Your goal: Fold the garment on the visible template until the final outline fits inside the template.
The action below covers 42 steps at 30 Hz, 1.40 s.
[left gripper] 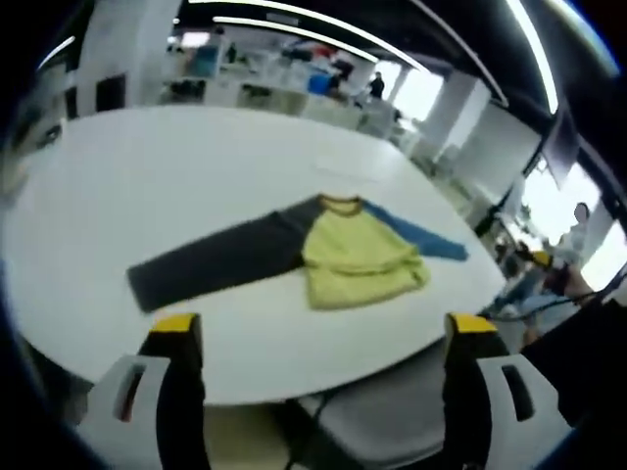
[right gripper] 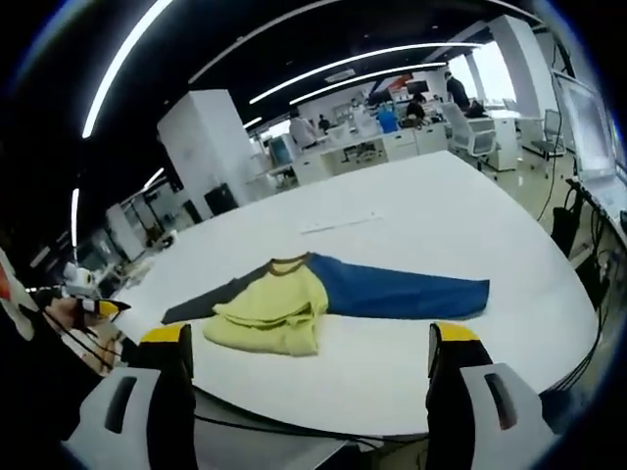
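Lying on the table, the garment looked soft and limp. Both grippers stood wide, empty. Sleeve ends appeared best for grasping.

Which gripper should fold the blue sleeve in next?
Probably the right gripper: in its view the blue sleeve stretches out flat towards its side. In the left gripper view the dark grey sleeve lies nearer. Both pairs of jaws are open.
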Motion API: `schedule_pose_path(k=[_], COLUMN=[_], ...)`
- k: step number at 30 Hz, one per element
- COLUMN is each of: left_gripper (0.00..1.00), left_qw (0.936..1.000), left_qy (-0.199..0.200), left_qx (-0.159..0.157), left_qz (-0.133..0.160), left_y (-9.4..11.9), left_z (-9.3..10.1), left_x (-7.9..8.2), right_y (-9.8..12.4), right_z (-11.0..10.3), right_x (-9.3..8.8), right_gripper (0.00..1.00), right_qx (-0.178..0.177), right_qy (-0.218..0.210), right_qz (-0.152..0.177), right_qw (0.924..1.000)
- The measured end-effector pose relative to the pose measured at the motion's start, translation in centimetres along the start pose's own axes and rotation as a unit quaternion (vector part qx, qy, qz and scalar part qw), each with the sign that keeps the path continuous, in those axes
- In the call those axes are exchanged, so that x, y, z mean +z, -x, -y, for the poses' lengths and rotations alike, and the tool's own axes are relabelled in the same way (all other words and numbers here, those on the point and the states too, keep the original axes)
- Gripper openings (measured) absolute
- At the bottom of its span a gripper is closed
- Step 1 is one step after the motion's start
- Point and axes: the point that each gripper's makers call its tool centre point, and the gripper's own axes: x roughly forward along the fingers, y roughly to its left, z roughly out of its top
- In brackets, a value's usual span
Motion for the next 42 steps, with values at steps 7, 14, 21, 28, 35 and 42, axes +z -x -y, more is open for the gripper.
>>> schedule_pose_path(k=[7, 14, 21, 28, 35, 42], left_gripper=[0.99, 0.99, 0.99, 0.99, 0.90, 0.83], left_qw=[0.9999, 0.9998, 0.9998, 0.9997, 0.9995, 0.9978], left_qy=[-0.010, -0.018, -0.019, -0.019, -0.011, -0.019], left_qx=[0.000, -0.002, -0.002, -0.005, -0.022, -0.039], left_qz=[0.003, -0.003, -0.006, -0.014, -0.020, -0.049], left_y=[0.1, -0.3, -0.3, -0.7, -2.1, -4.4], left_z=[0.0, 0.1, 0.0, -0.1, 0.6, 1.2], left_x=[0.8, 0.8, 0.7, 0.4, 0.4, -0.7], right_y=[-0.6, -0.7, -0.6, -1.1, -2.1, -3.9], right_z=[-0.6, -0.9, -0.8, -0.9, -1.1, -2.5], right_x=[-0.3, -0.6, -0.4, -1.0, -2.8, -4.1], right_gripper=[1.00, 1.00, 1.00, 0.99, 0.91, 0.73], right_qx=[0.007, 0.012, 0.009, 0.010, 0.014, 0.043], right_qy=[-0.002, 0.001, 0.002, 0.001, 0.028, 0.053], right_qz=[-0.003, -0.012, -0.011, -0.023, -0.065, -0.091], right_qw=[1.0000, 0.9999, 0.9999, 0.9997, 0.9974, 0.9935])
